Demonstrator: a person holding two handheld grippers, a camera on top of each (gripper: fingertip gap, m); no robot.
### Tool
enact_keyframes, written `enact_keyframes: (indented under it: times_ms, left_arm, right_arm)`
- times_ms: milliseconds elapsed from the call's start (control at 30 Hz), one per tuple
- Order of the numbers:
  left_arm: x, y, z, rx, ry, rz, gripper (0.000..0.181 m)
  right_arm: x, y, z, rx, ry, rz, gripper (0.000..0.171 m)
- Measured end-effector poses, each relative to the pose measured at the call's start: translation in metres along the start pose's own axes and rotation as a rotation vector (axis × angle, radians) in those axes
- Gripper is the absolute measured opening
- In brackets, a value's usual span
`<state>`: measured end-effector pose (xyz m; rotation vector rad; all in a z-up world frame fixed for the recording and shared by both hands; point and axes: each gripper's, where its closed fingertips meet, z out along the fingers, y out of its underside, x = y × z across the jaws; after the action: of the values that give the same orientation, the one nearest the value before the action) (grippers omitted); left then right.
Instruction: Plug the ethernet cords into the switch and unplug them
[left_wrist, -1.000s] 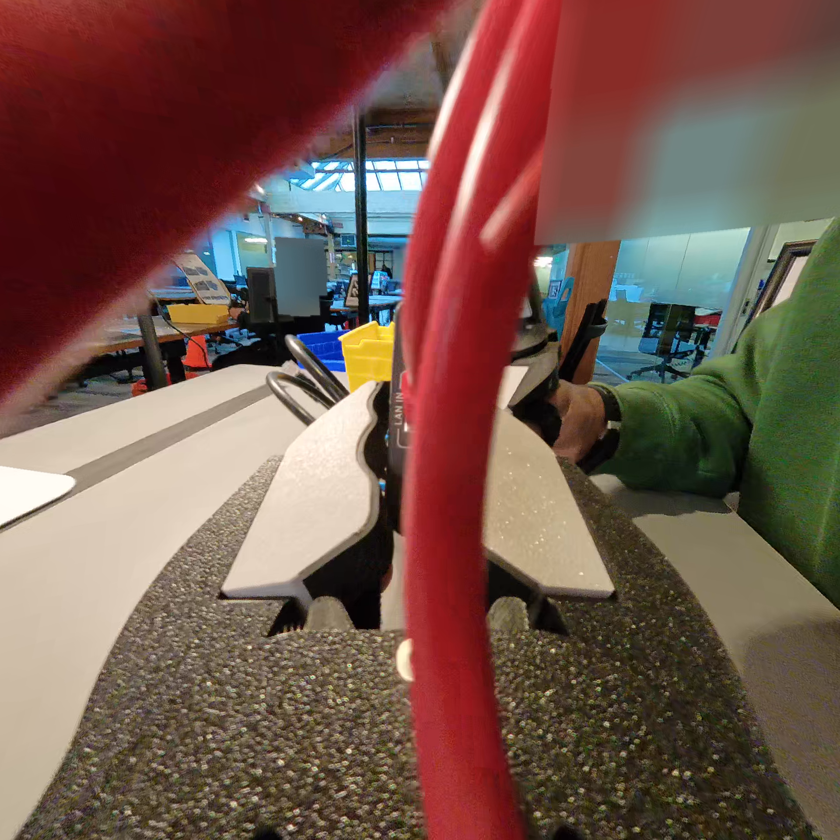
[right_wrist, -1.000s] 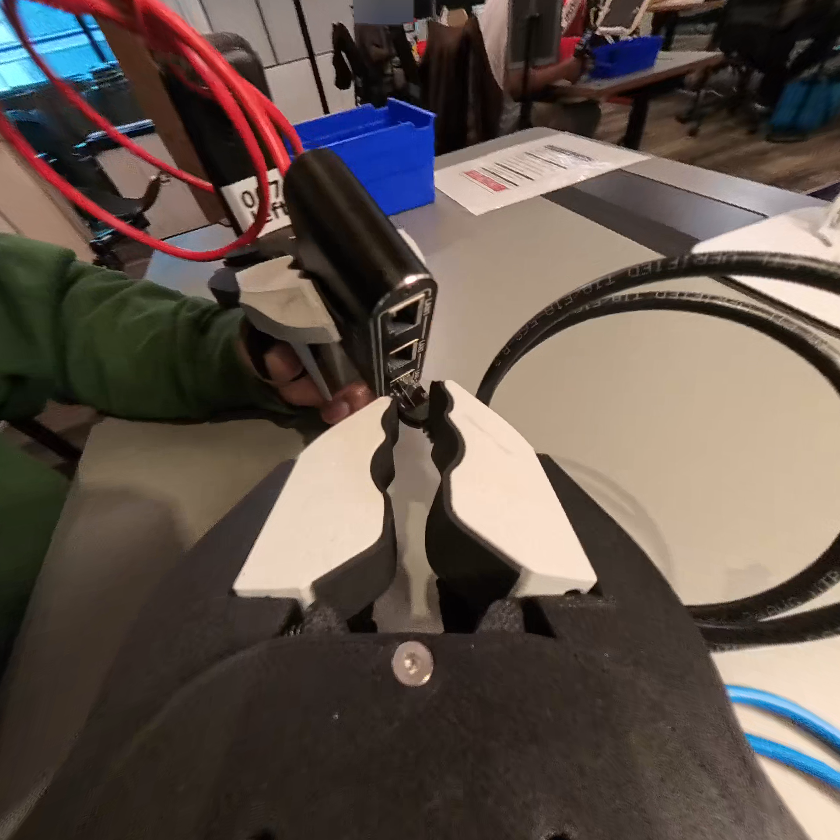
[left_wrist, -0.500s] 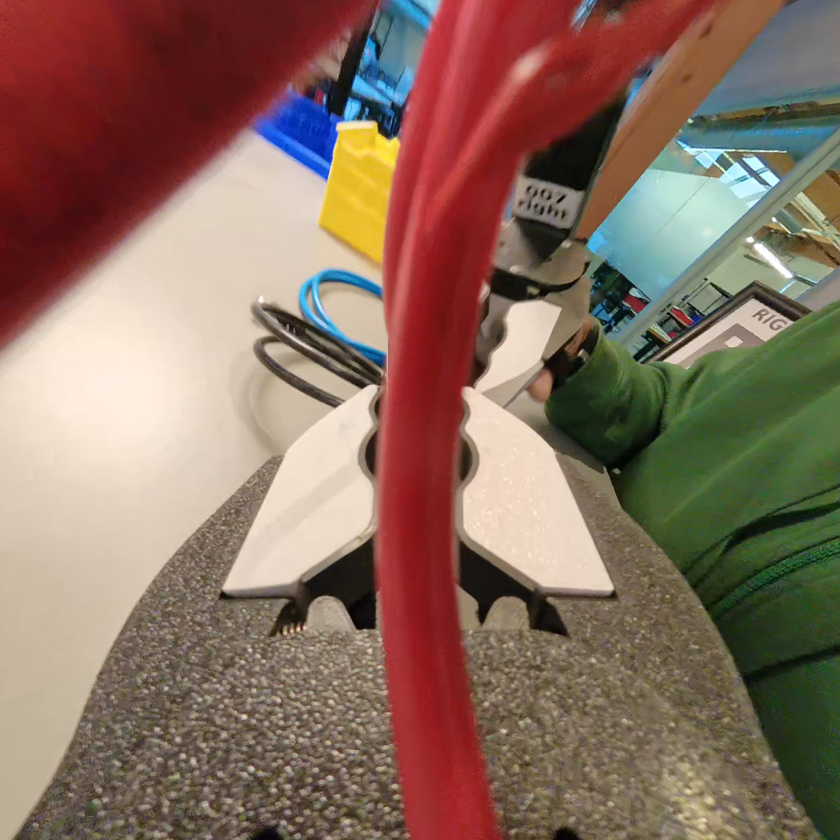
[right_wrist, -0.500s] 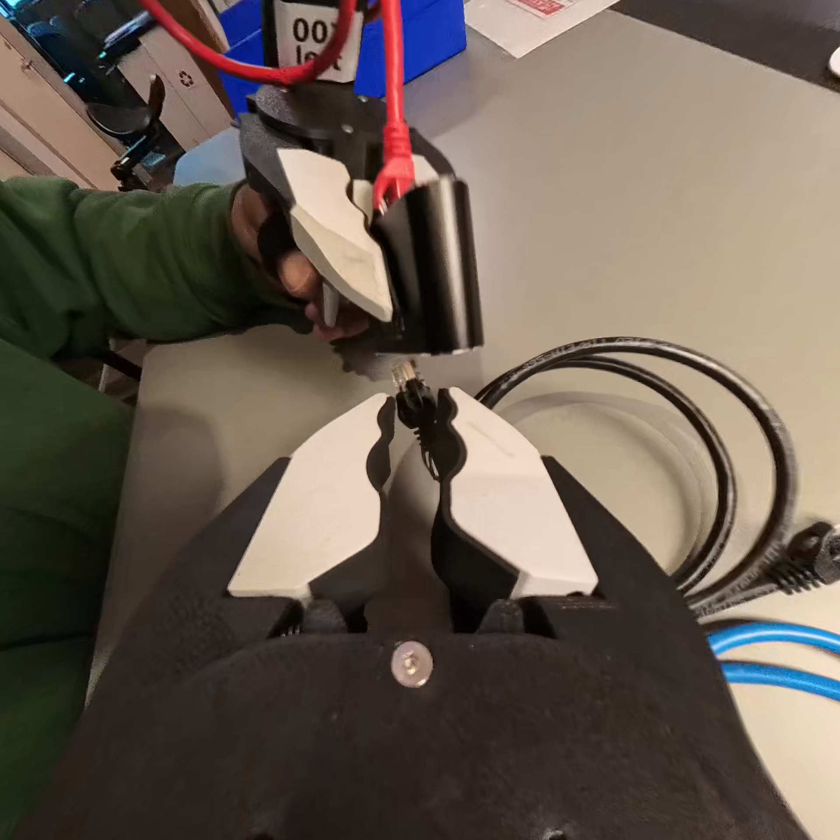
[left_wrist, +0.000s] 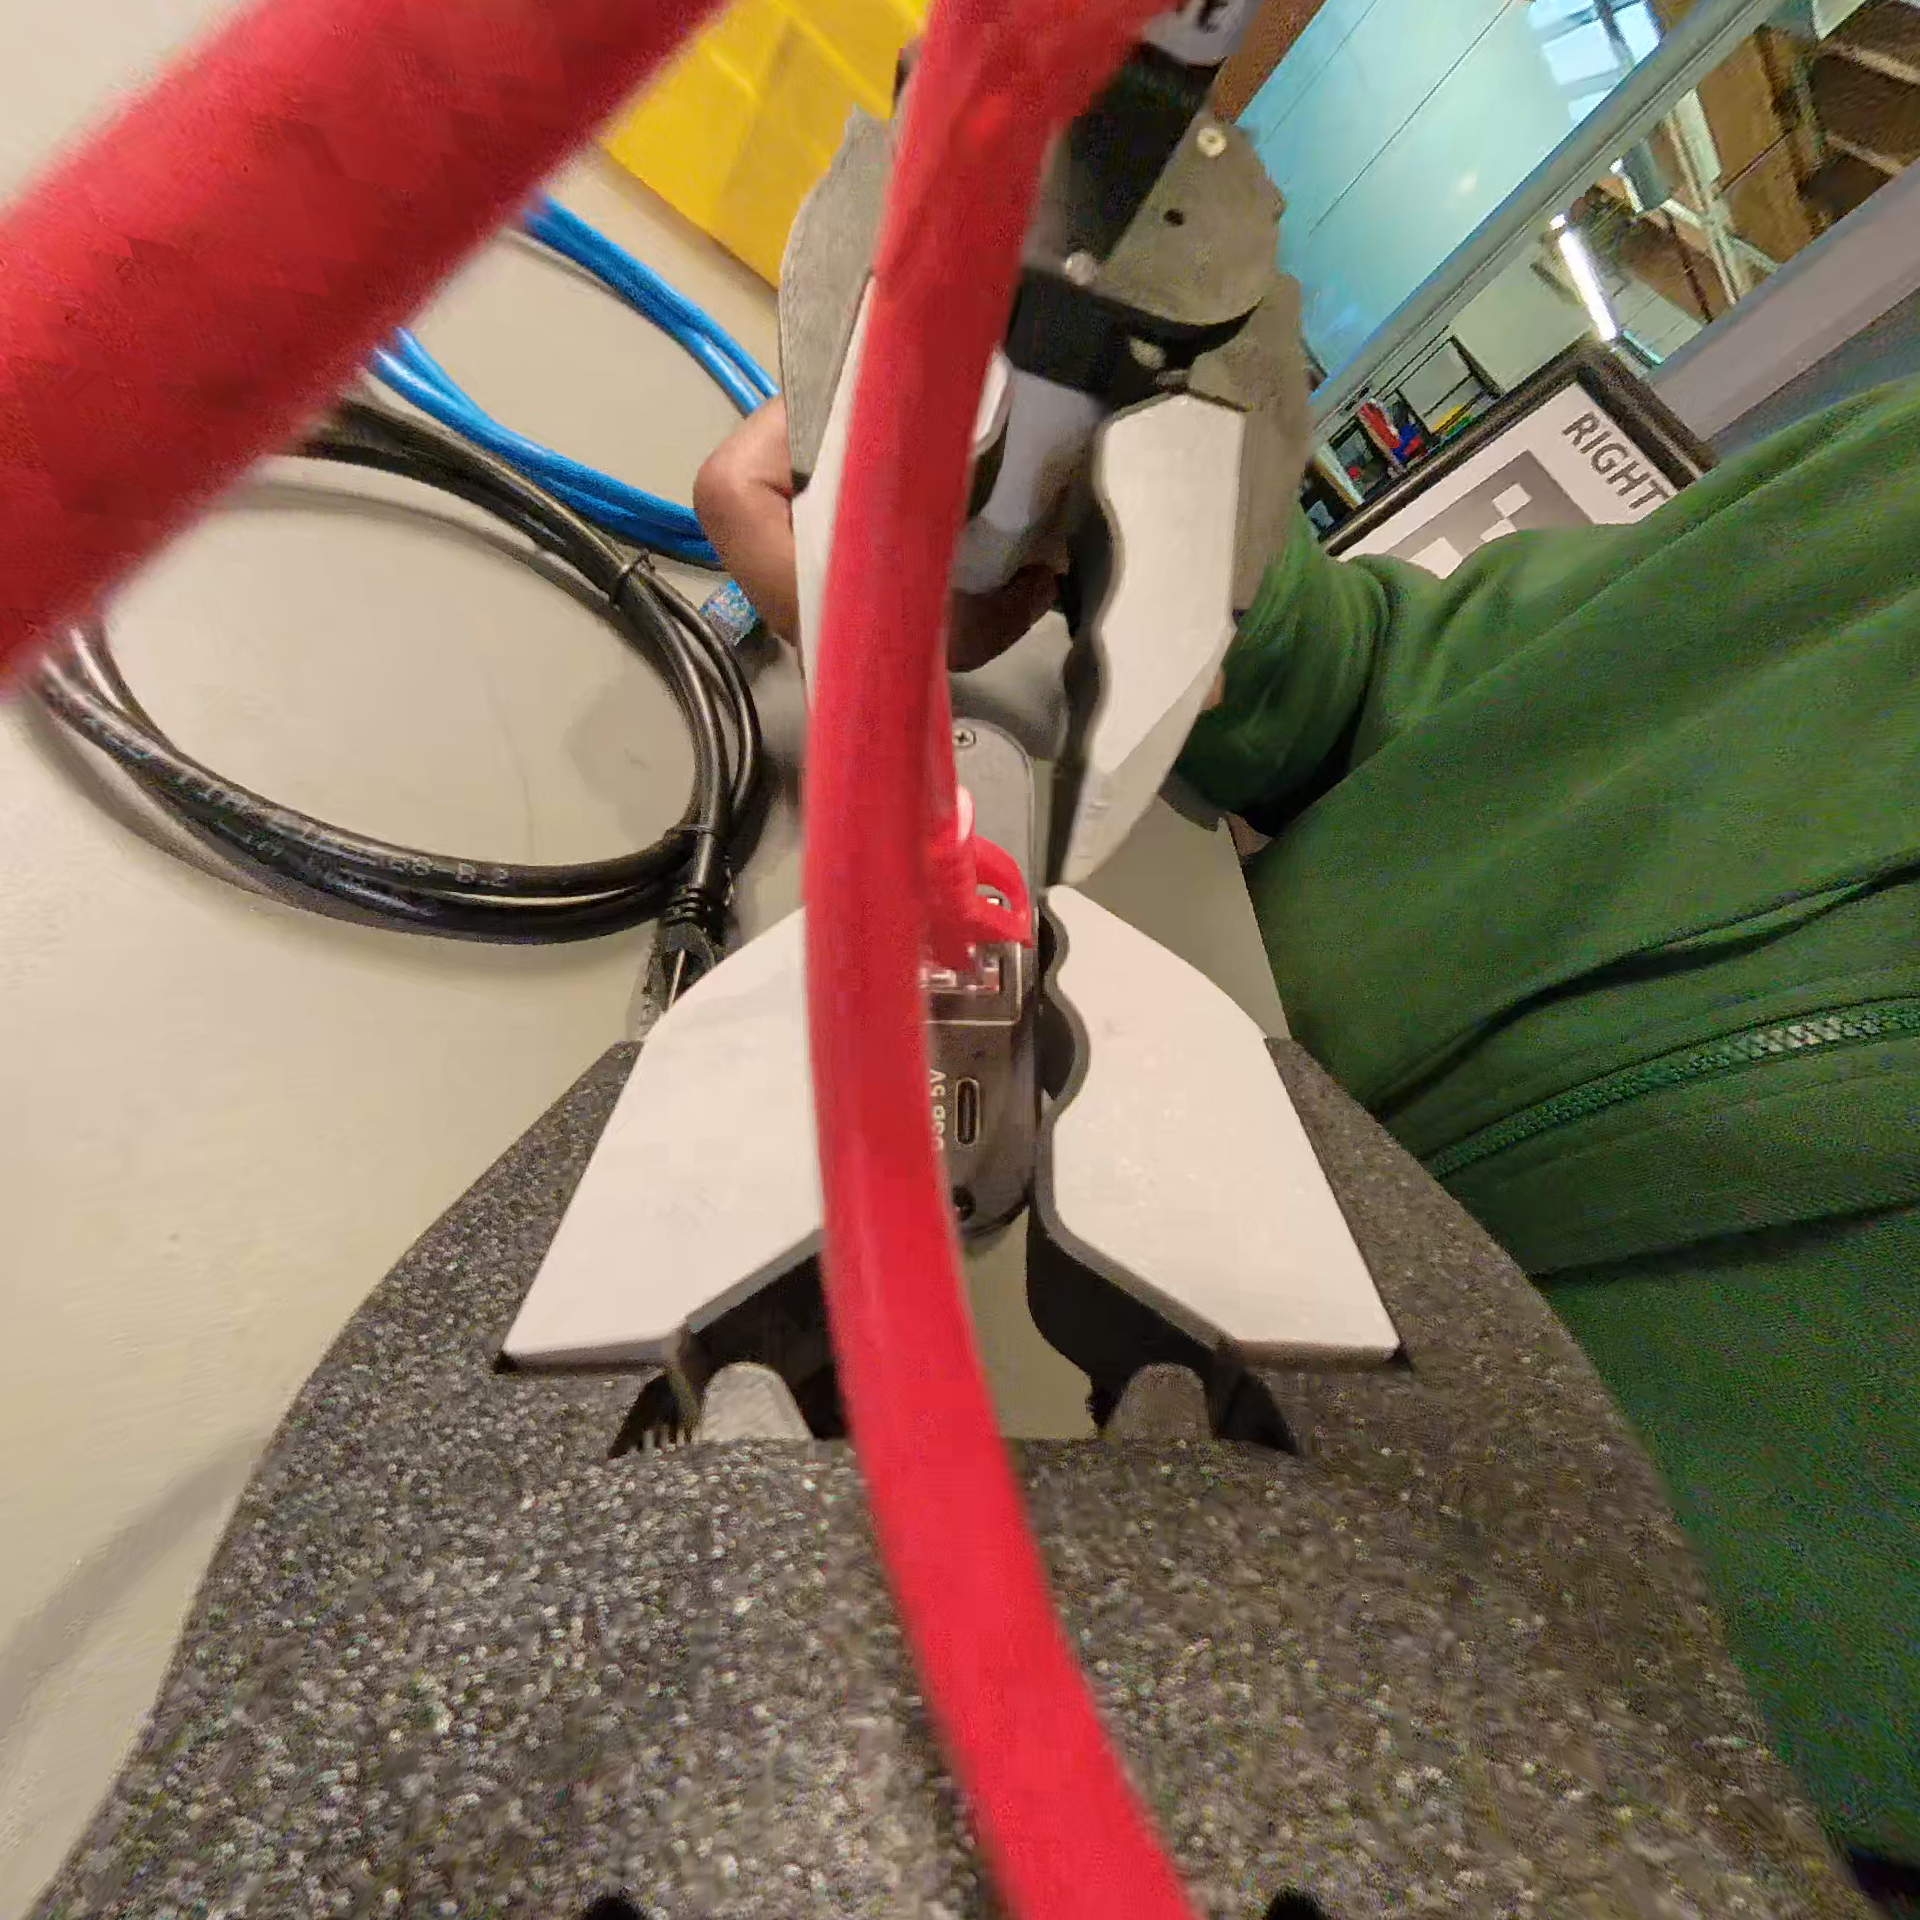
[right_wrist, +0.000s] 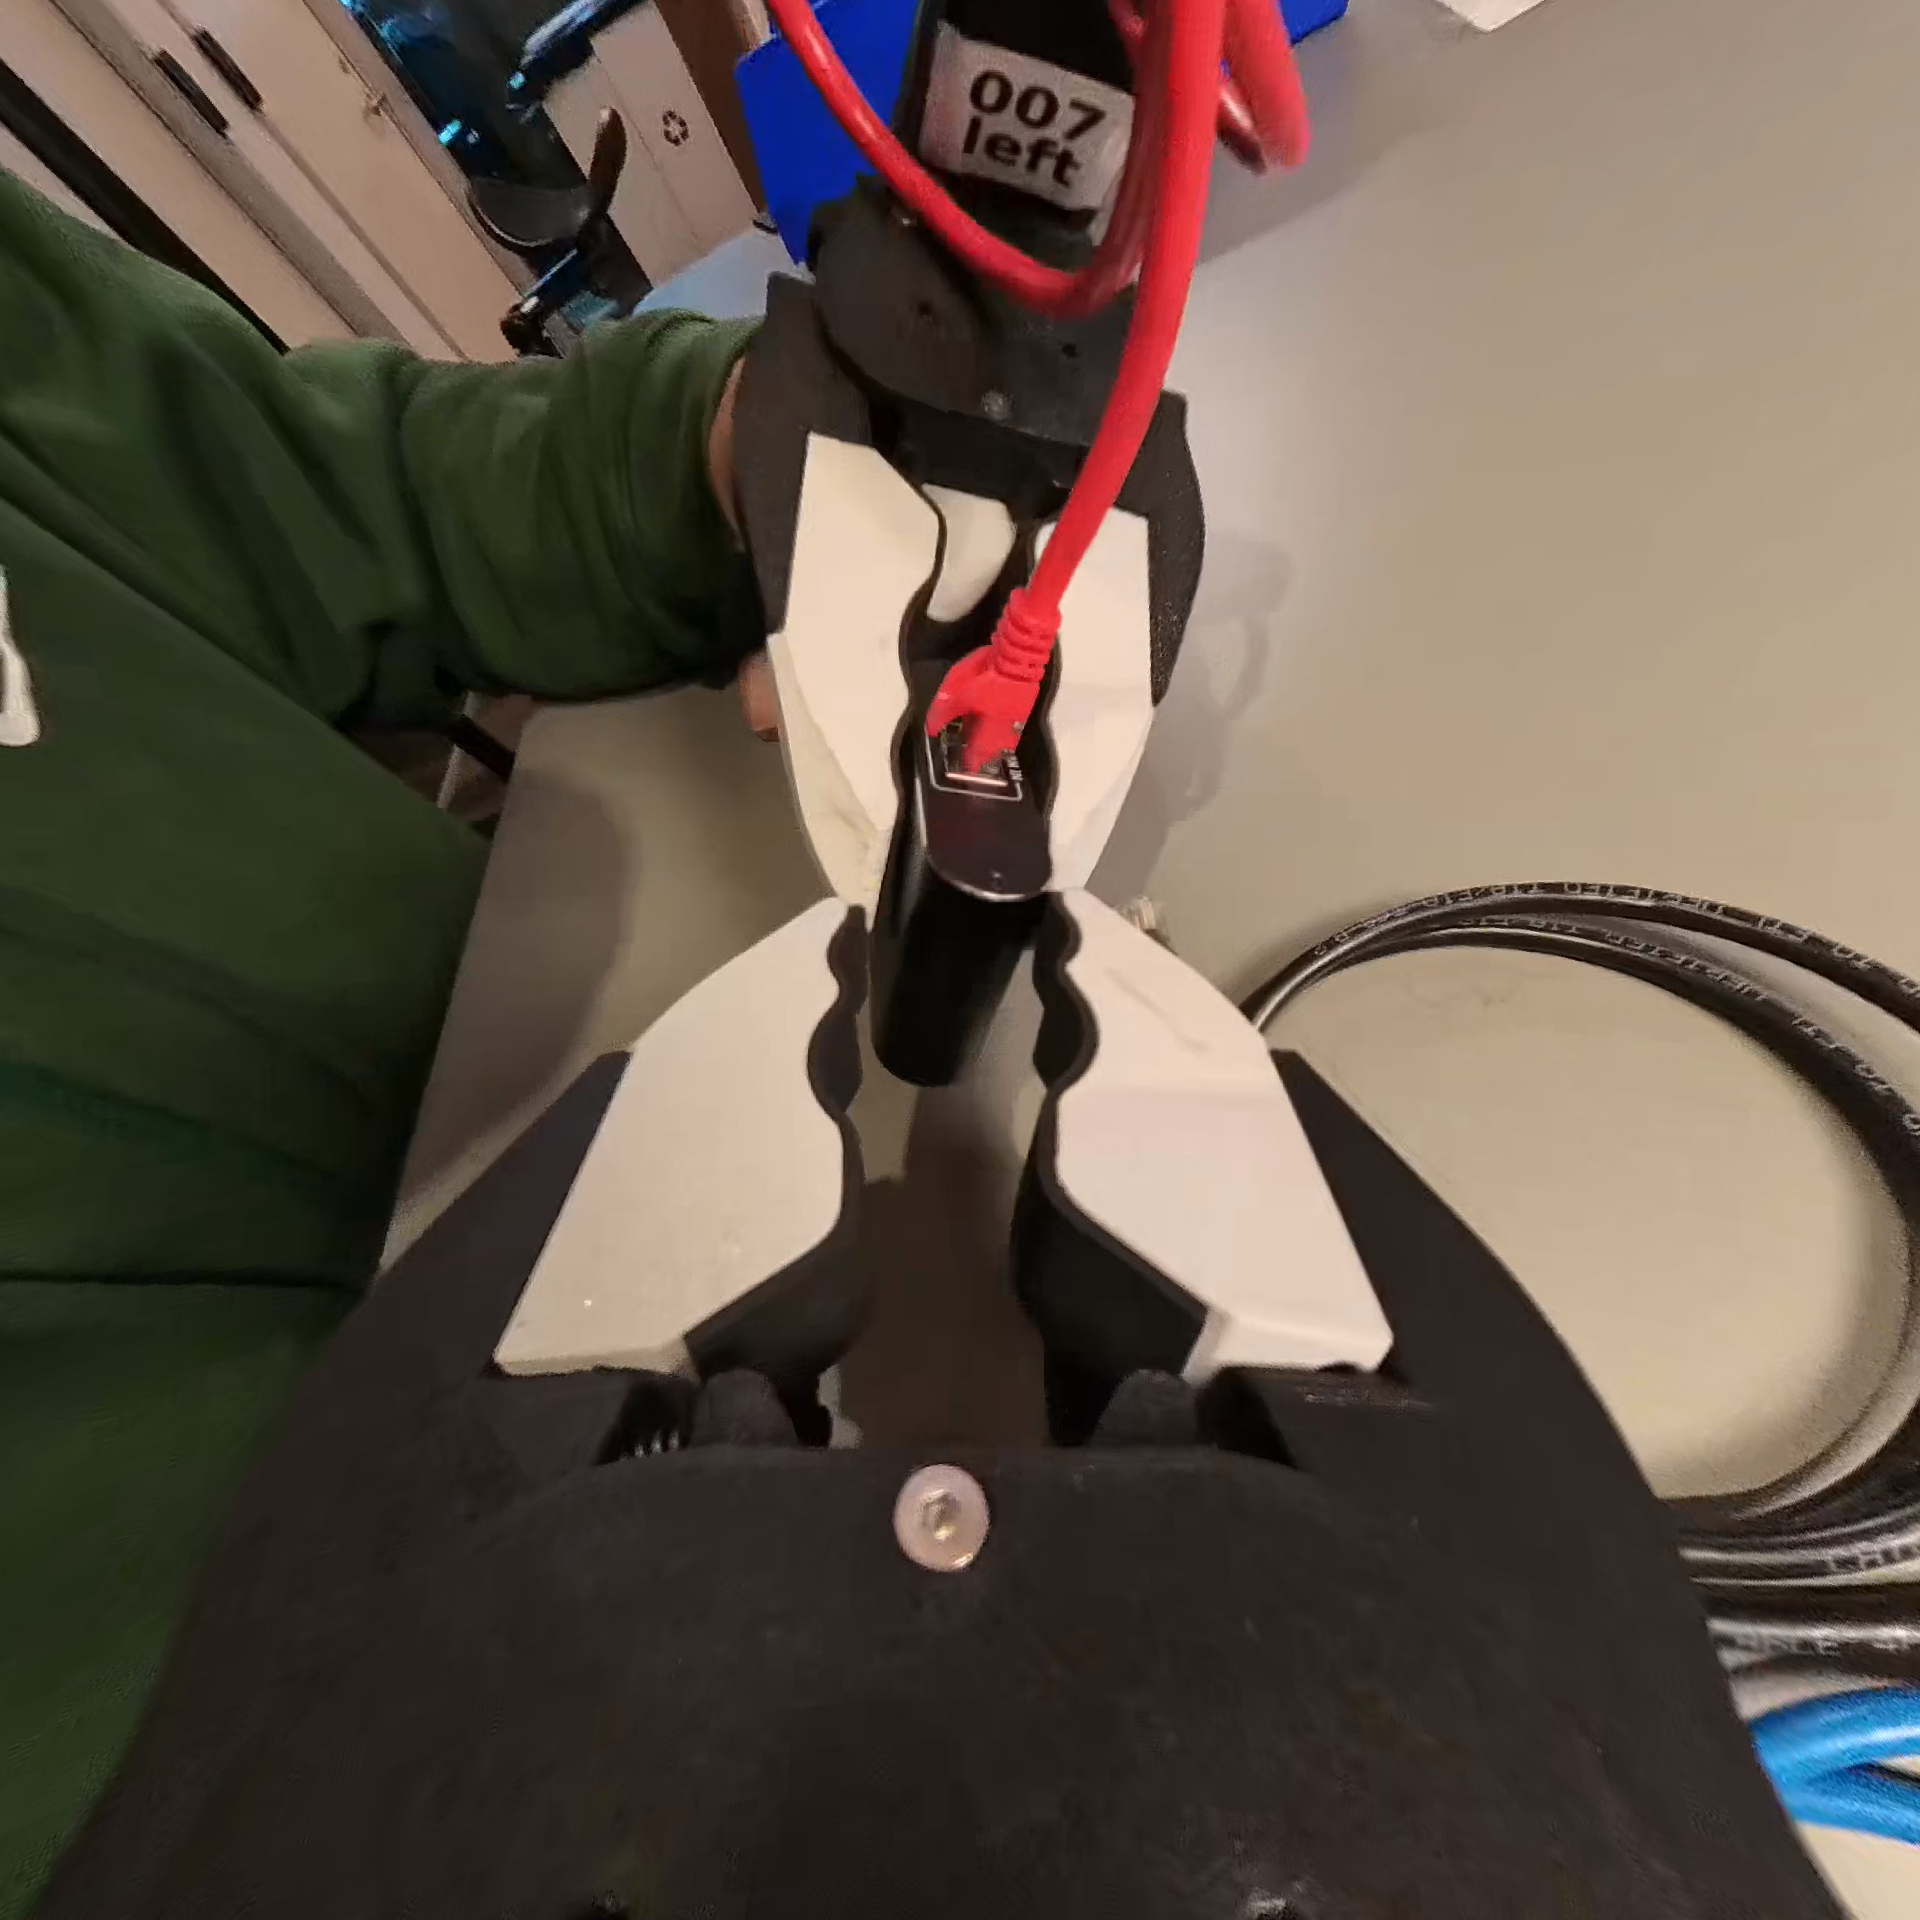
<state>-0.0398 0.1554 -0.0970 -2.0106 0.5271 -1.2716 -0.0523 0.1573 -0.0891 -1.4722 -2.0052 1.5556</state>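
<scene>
My left gripper (left_wrist: 930, 935) is shut on the black switch (left_wrist: 982, 1091). A red cord (left_wrist: 883, 1143) runs close across the lens, and its red plug (left_wrist: 977, 894) sits in a port on the switch's end face. In the right wrist view the left gripper (right_wrist: 966, 883) holds the switch (right_wrist: 935, 987) by its upper end, with the red plug (right_wrist: 992, 686) in the top port. My right gripper (right_wrist: 951, 925) is open, its fingers on either side of the switch's lower end. It also shows in the left wrist view (left_wrist: 966, 790), pointing at me.
A coiled black cord (left_wrist: 416, 862) lies on the grey table (left_wrist: 260, 1039) with its plug (left_wrist: 691, 914) loose; the coil also shows in the right wrist view (right_wrist: 1558, 935). A blue cord (left_wrist: 582, 468) and a yellow bin (left_wrist: 758, 125) lie beyond. Green sleeves (right_wrist: 312, 623) fill one side. Left and right tips are no more than a few centimetres apart.
My right gripper let go of the black plug, opened and moved around the switch. My left gripper tilted down toward the table with the switch still in it.
</scene>
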Motion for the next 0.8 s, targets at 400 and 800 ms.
enact_keyframes:
  times_ms: [400, 800]
  left_arm:
    - [-0.002, -0.007, -0.01, 0.054, 0.011, 0.002, 0.027]
    - [0.0, -0.024, -0.017, 0.167, 0.0, 0.079, 0.028]
  right_arm:
    - [-0.001, -0.002, 0.006, 0.034, -0.016, 0.013, 0.037]
    - [0.001, 0.004, 0.013, -0.001, -0.006, 0.07, 0.036]
